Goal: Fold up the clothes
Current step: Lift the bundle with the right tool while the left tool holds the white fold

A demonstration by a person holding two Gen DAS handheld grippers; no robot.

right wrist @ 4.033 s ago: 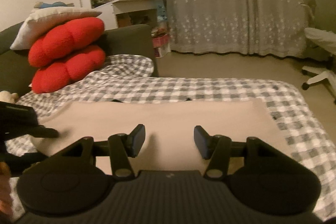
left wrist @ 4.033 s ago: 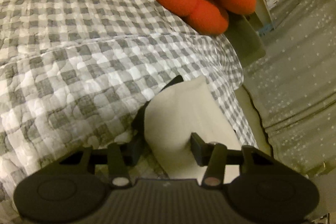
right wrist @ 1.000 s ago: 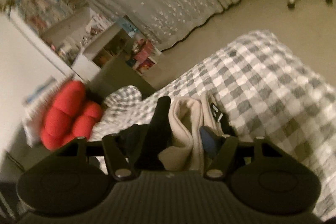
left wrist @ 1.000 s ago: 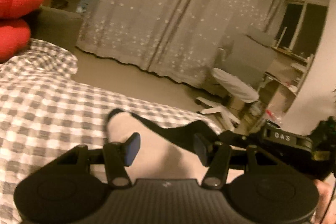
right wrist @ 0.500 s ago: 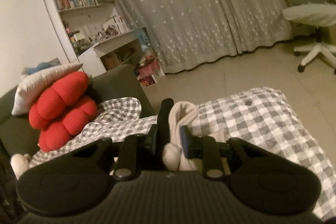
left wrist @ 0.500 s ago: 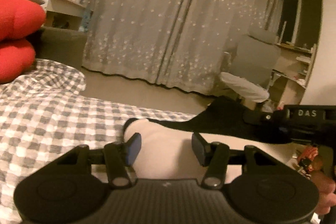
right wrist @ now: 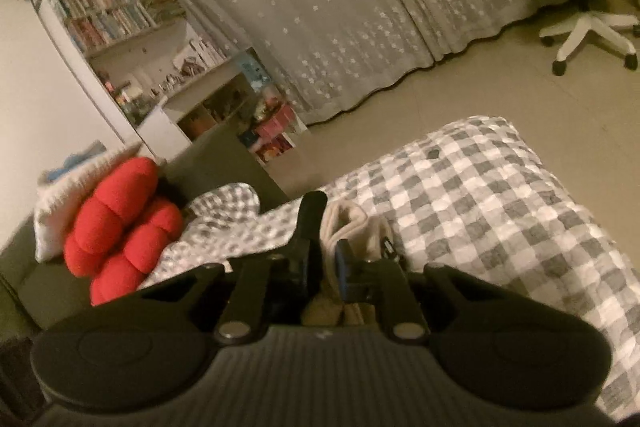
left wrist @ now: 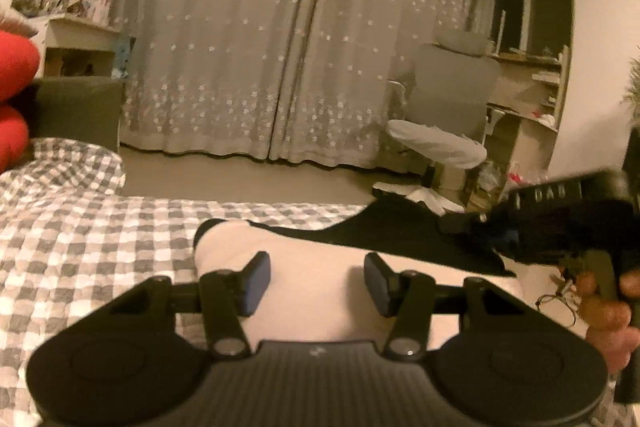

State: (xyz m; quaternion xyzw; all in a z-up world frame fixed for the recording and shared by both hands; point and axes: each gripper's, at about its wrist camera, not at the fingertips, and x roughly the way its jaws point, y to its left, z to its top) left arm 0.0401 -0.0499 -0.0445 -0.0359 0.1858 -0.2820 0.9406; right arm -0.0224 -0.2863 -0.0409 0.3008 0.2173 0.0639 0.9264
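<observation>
A cream garment (left wrist: 224,239) with black trim (left wrist: 400,231) lies on the grey checked bedspread (left wrist: 80,227). My left gripper (left wrist: 316,275) hovers just over its cream part, jaws apart and gripping nothing. At the right of that view a hand (left wrist: 608,307) holds my right gripper (left wrist: 456,223), which pinches the black edge and lifts it. In the right wrist view my right gripper (right wrist: 323,259) has its jaws closing. Bunched cream and black cloth of the garment (right wrist: 348,223) is squeezed between its pads.
Red cushions (right wrist: 120,227) and a white pillow (right wrist: 52,195) are stacked on a dark sofa end at the left. Beyond the bed's far edge (right wrist: 480,195) lie bare floor, a starred curtain (left wrist: 280,47), a white office chair (left wrist: 440,143) and a bookshelf (right wrist: 120,27).
The right jaws have drawn together onto the bunched garment, and that view has tilted. The left view has rolled level and shifted slightly. The black edge now stretches toward the right gripper.
</observation>
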